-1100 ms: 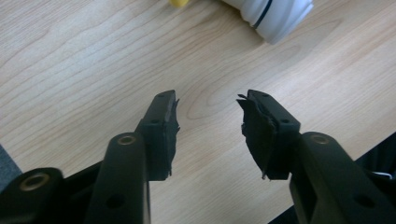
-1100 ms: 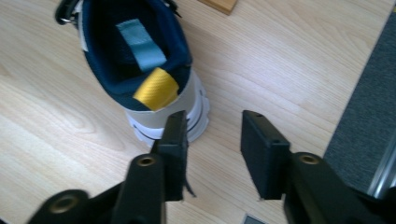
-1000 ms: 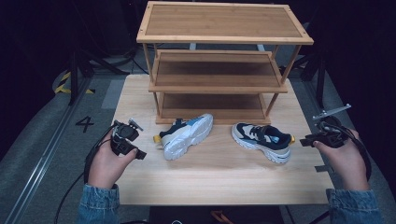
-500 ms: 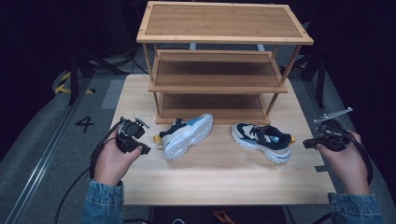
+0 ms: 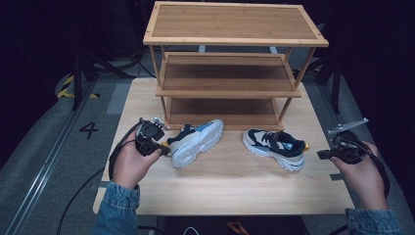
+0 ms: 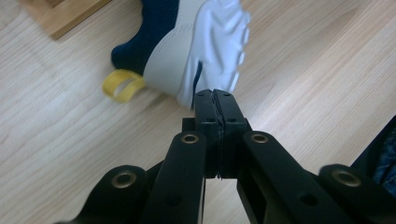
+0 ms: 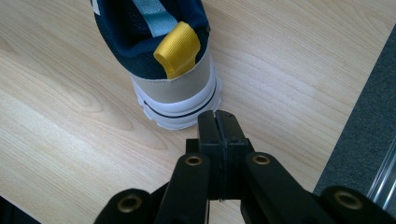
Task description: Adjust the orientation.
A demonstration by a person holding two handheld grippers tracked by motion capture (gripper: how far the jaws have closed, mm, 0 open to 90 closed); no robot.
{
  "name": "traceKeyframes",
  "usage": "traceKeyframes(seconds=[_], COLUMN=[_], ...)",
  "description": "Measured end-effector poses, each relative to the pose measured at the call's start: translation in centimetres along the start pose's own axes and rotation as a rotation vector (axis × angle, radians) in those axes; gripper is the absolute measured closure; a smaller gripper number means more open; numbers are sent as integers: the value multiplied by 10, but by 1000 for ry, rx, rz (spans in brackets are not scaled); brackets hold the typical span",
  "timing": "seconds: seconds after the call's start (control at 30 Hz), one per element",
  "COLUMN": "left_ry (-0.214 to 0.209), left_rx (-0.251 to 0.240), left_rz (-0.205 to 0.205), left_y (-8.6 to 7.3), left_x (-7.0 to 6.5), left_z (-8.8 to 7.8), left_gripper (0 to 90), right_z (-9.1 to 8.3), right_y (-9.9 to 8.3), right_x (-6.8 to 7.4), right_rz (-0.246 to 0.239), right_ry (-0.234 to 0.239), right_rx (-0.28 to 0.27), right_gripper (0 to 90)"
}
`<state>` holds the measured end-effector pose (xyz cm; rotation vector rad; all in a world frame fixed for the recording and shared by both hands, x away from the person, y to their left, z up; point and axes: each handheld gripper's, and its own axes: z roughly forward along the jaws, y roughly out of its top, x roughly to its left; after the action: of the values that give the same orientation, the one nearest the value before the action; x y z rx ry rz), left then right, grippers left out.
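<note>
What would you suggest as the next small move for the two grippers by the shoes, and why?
Probably open both sets of jaws first. The left gripper and right gripper are each shut on nothing, just short of the heel of the left shoe and the right shoe, which lie on the table before the shelf rack. Closed jaws cannot take a heel.

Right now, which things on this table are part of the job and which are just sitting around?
Part of the job:
- left shoe, lying on its side
- right shoe, upright
- left gripper, jaws shut on nothing
- right gripper, jaws shut on nothing
- probably the wooden shelf rack, no shoes on it

Just there:
- table
- floor marking "4"
</note>
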<state>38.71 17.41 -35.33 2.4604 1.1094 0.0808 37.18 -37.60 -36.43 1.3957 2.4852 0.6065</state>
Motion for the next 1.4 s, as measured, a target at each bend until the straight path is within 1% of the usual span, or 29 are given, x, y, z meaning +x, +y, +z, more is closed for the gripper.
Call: traceKeyframes(seconds=[0.07,0.1,0.13,0.17,0.2,0.23,0.33,0.37,0.43,0.47,0.5,0.57,0.63,0.67,0.83,0.9,0.97,1.0,1.07,1.1,1.13,1.2,1.23,1.27,1.3,1.33,1.4], left_ry=[-3,-3,-8,-8,-3,-11,-17,-23,-25,-31,-26,-16,-6,-10,-5,16,21,20,11,11,4,-12,-21,-21,-40,-47,-84], left_rx=[-11,-11,-16,-22,-30,-27,-24,-25,-32,-33,-41,-53,-54,-55,-57,-59,-56,-60,-57,-57,-50,-44,-43,-38,-40,-38,-34], left_rz=[16,16,23,27,29,38,44,35,44,39,45,39,41,31,27,40,50,62,70,70,86,92,96,103,111,119,126], left_y=[7,7,10,13,15,18,23,24,26,27,28,30,31,31,30,30,29,29,29,29,29,29,29,29,28,28,28], left_x=[-3,-3,-5,-6,-8,-8,-8,-8,-7,-7,-8,-8,-6,-6,-7,-11,-15,-16,-21,-21,-24,-30,-33,-35,-38,-39,-46], left_z=[6,6,9,11,13,16,21,23,26,27,29,32,35,37,38,38,38,38,37,37,37,37,38,38,40,40,45], left_gripper=[900,900,900,900,900,900,900,900,900,900,900,900,899,899,898,899,899,899,899,898,898,895,895,893,893,894,895], right_z=[-2,-3,-3,-4,-5,-6,-7,-7,-8,-8,-9,-9,-9,-9,-10,-11,-11,-10,-10,-10,-10,-10,-10,-9,-9,-8,-8], right_y=[-2,-4,-4,-5,-6,-7,-11,-12,-15,-15,-16,-17,-17,-17,-16,-15,-14,-14,-12,-12,-11,-9,-9,-8,-7,-5,-4], right_x=[0,1,1,1,2,2,2,2,1,1,1,1,1,2,4,4,4,4,4,4,4,4,5,4,5,5,6], right_rz=[4,6,6,11,6,7,8,9,20,20,21,23,19,16,10,7,6,5,1,1,-5,-12,-7,-16,-12,-12,-19], right_ry=[-5,-9,-9,-12,-16,-19,-23,-24,-26,-28,-30,-32,-40,-44,-44,-45,-44,-46,-54,-54,-56,-56,-55,-56,-55,-53,-53], right_rx=[-6,-9,-9,-11,-10,-9,-12,-12,-13,-13,-12,-11,-8,-11,-18,-20,-21,-25,-26,-26,-26,-32,-31,-34,-31,-32,-30], right_gripper=[900,900,900,900,900,900,900,900,900,900,900,900,900,900,900,900,900,900,900,900,900,900,900,900,900,900,900])
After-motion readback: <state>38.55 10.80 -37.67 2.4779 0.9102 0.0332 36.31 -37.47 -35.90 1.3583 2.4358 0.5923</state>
